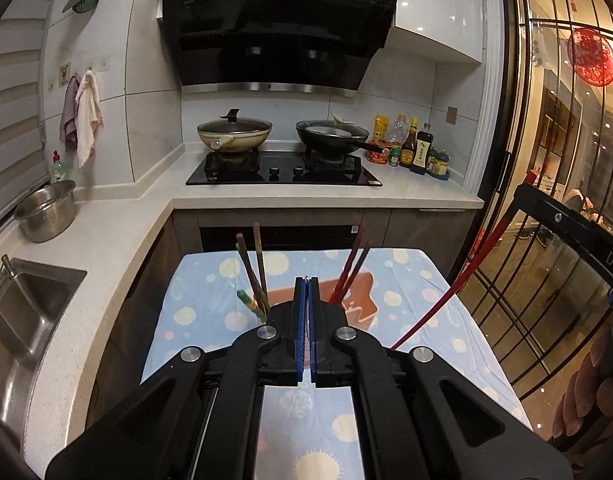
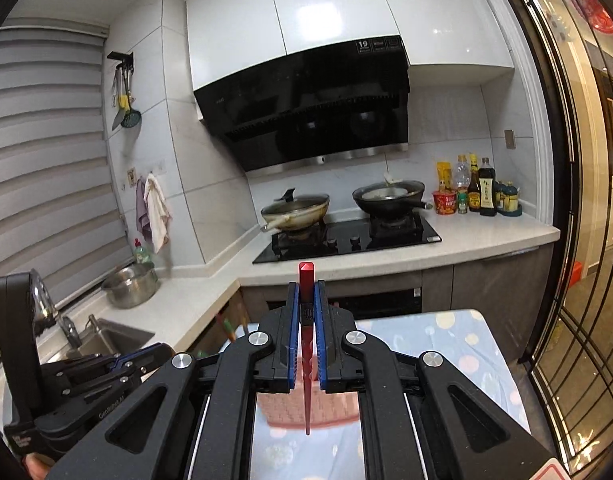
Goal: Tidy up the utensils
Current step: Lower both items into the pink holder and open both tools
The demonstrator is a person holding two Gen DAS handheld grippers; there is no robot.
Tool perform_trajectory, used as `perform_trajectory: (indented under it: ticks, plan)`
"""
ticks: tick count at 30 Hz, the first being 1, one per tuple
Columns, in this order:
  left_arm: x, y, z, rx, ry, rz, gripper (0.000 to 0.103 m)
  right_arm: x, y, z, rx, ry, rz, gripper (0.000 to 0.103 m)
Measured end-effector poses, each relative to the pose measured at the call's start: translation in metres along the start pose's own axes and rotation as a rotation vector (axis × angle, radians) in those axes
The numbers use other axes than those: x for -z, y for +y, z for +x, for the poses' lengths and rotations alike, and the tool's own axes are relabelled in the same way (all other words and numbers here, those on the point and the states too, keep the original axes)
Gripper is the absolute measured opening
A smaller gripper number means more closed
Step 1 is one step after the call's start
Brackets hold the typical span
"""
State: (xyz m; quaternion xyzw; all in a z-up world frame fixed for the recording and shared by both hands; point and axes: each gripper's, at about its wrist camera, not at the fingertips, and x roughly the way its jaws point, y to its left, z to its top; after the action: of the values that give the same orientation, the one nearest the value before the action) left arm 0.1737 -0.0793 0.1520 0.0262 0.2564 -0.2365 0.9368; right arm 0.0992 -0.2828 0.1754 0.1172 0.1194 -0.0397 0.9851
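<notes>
My right gripper (image 2: 306,284) is shut on a red chopstick (image 2: 306,360), held upright between its blue pads; the same chopstick (image 1: 458,280) shows as a long red rod at the right of the left wrist view. My left gripper (image 1: 306,280) is shut and empty above the table with the blue patterned cloth (image 1: 418,280). Below and behind its fingers stands a brown utensil holder (image 1: 362,300), with dark mixed chopsticks (image 1: 250,268) on its left side and red chopsticks (image 1: 352,268) on its right. In the right wrist view a pink holder (image 2: 278,408) lies under the fingers.
A white L-shaped counter (image 1: 106,248) runs left and behind, with a sink (image 1: 26,312) and a steel pot (image 1: 46,210). A gas hob (image 1: 282,168) carries two pans. Sauce bottles (image 1: 418,148) stand at the back right. A glass door with black bars (image 1: 566,200) is on the right.
</notes>
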Motion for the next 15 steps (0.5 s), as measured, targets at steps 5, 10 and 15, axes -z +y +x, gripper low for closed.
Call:
perform_trajectory:
  ticks: [5,10,15]
  plan:
    - [-0.023,0.007,0.024,-0.021,-0.014,0.000,0.001,-0.025,-0.005,0.036,-0.015,-0.028,0.046,0.007]
    - [-0.030,0.016,0.052,-0.029,0.006,-0.011,0.001,-0.030,-0.003,0.077,-0.011,-0.007,0.055,0.007]
    - [-0.026,0.020,0.081,-0.040,0.050,-0.010,0.001,-0.012,-0.003,0.120,-0.014,0.070,0.061,0.007]
